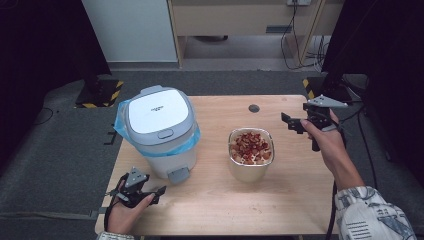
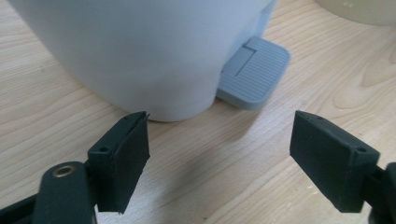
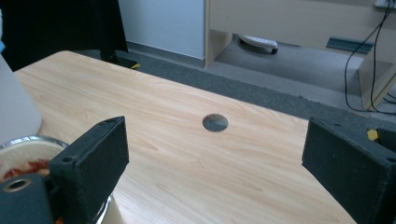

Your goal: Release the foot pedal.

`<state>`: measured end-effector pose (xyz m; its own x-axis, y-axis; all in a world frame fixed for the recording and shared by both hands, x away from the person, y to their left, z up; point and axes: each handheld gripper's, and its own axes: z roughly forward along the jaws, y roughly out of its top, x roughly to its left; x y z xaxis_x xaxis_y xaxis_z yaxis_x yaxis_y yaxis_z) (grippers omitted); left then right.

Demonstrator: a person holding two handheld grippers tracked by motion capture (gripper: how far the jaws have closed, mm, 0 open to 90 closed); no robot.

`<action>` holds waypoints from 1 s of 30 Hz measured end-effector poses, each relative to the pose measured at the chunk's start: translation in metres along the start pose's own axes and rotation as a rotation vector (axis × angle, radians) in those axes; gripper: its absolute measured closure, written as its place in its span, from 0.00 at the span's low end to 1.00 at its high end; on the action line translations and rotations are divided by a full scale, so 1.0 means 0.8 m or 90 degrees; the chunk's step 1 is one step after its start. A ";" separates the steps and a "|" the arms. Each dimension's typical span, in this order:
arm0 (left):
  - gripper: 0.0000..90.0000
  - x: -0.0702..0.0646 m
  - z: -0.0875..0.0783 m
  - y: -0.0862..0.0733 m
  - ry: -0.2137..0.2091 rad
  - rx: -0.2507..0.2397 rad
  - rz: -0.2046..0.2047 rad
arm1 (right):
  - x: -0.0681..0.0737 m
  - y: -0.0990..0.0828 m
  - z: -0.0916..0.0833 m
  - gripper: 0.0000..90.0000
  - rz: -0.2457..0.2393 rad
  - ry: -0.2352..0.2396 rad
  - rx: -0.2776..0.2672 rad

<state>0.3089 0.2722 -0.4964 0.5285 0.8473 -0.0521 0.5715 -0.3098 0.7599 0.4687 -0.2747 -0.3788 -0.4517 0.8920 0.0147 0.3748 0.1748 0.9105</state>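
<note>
Left gripper view, nearest the person's edge of the table (image 1: 210, 210), shows the left gripper (image 2: 219, 154) low over the wood with its jaws spread wide and nothing between them; directly ahead stands the white body of the pedal bin (image 2: 140, 51), and its ribbed grey pedal (image 2: 254, 72) lies just beyond and slightly to one side of the gap. Judgement: the step in hand is the approach to the pedal, the lid (image 1: 159, 112) being shut. The next move calls for bringing a jaw onto the pedal's ribbed top and pressing down (the jaws need not close for that), while keeping clear of the bin wall. Farther along, right of the bin and apart from it, sits the metal container (image 1: 251, 155) of chopped red and pale food, upright and full. Beyond it, at the table's right edge, the right gripper (image 1: 295, 124) is held above the surface, jaws likewise unclenched and bare; in the right gripper view the container's rim (image 3: 28, 142) appears behind its jaw at the picture's left, not between the pads. That hand must swing over and take the container by its wall once the lid is up. Farthest off, a cable hole (image 1: 254, 108) marks the table's back edge.
</note>
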 end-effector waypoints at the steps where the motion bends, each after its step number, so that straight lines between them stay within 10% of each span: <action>1: 0.19 0.002 0.000 0.000 0.003 0.000 -0.003 | -0.002 -0.004 -0.001 0.08 0.002 -0.001 0.003; 30: 0.13 0.035 0.027 -0.006 0.061 0.040 -0.033 | -0.019 -0.126 0.012 0.09 0.044 -0.027 0.100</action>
<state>0.3343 0.2880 -0.5157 0.4365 0.8993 -0.0259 0.6362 -0.2882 0.7157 0.4456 -0.3018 -0.4746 -0.3874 0.9202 0.0555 0.5274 0.1718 0.8320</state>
